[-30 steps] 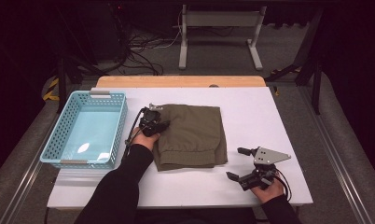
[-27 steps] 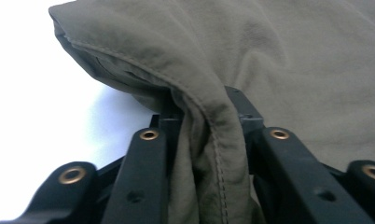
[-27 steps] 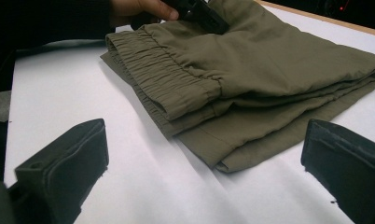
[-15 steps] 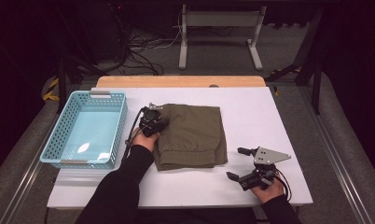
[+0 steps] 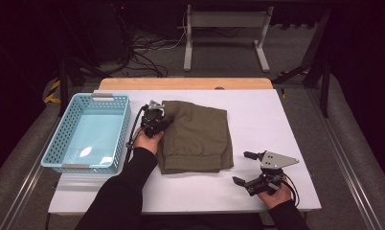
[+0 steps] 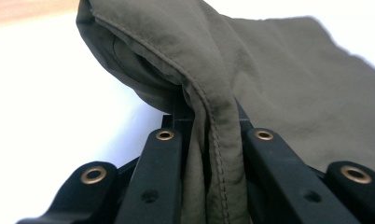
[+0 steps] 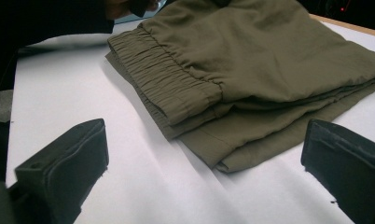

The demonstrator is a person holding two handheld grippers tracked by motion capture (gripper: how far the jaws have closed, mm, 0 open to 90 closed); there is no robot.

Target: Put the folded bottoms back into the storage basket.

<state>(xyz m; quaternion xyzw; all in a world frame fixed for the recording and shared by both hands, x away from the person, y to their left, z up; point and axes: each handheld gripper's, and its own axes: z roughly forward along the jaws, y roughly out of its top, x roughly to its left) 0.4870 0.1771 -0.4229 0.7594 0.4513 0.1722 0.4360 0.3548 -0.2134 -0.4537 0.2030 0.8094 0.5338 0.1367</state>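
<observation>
Two tongs split the work: the left tongs (image 5: 154, 119) pinch the far-left hem of the folded trousers (image 5: 195, 136) at mid-counter (image 5: 277, 124), while the right tongs (image 5: 242, 167), wide open, sit just right of the near corner.

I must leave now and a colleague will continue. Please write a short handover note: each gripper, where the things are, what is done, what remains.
Left gripper: shut on a hemmed edge of the olive shorts, at their far left corner.
Right gripper: open, empty, resting on the white table near the shorts' near right corner.
Shorts: folded, lying mid-table, elastic waistband at the near edge.
Blue basket: at the left, empty.
Done: folding looks complete, one corner gripped.
Left, probably: grip with the right gripper too and move the shorts into the basket.
</observation>
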